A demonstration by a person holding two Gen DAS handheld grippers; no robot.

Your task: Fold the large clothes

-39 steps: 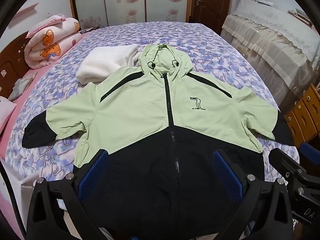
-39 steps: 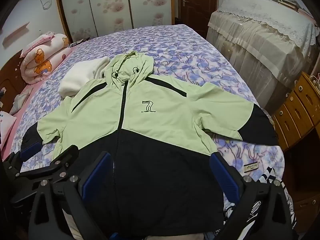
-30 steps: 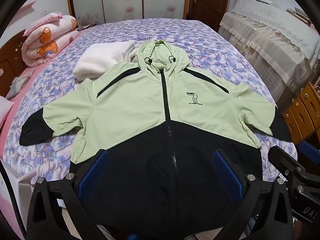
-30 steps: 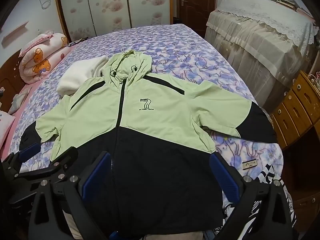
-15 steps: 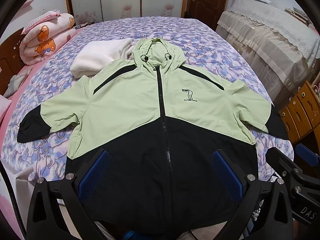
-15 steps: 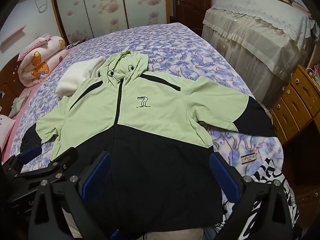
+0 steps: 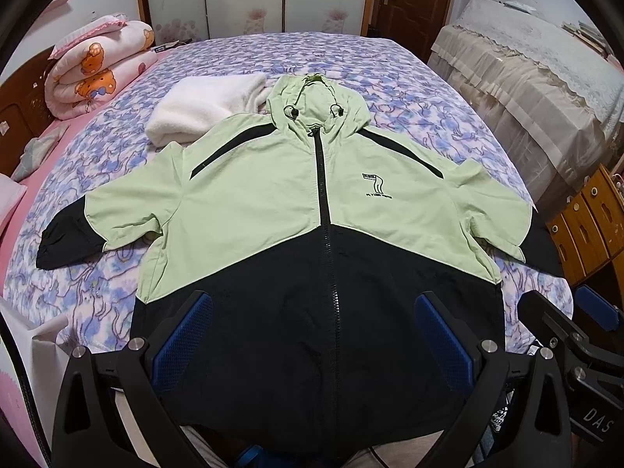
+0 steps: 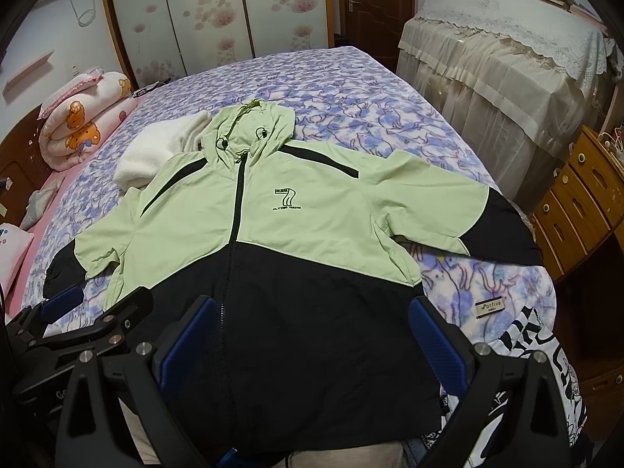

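Observation:
A light green and black hooded jacket (image 7: 312,234) (image 8: 280,249) lies flat and zipped on the bed, front up, hood away from me and both sleeves spread out to the sides. My left gripper (image 7: 312,335) hovers open above the black hem, its blue pads wide apart with nothing between them. My right gripper (image 8: 308,335) is also open over the hem, slightly to the right. Each gripper shows at the edge of the other's view. The nearest strip of hem is hidden behind the gripper bodies.
A folded white fleece (image 7: 202,109) lies by the hood's left side. A rolled pink quilt (image 7: 97,66) sits at the bed's far left. A lace-covered piece of furniture (image 8: 507,50) and wooden drawers (image 8: 577,210) stand to the right. A black-and-white printed cloth (image 8: 534,347) hangs at the bed's near right corner.
Both grippers have drawn back and risen slightly, so more of the jacket's black lower part and hem shows. The jacket itself has not moved. Both stay open.

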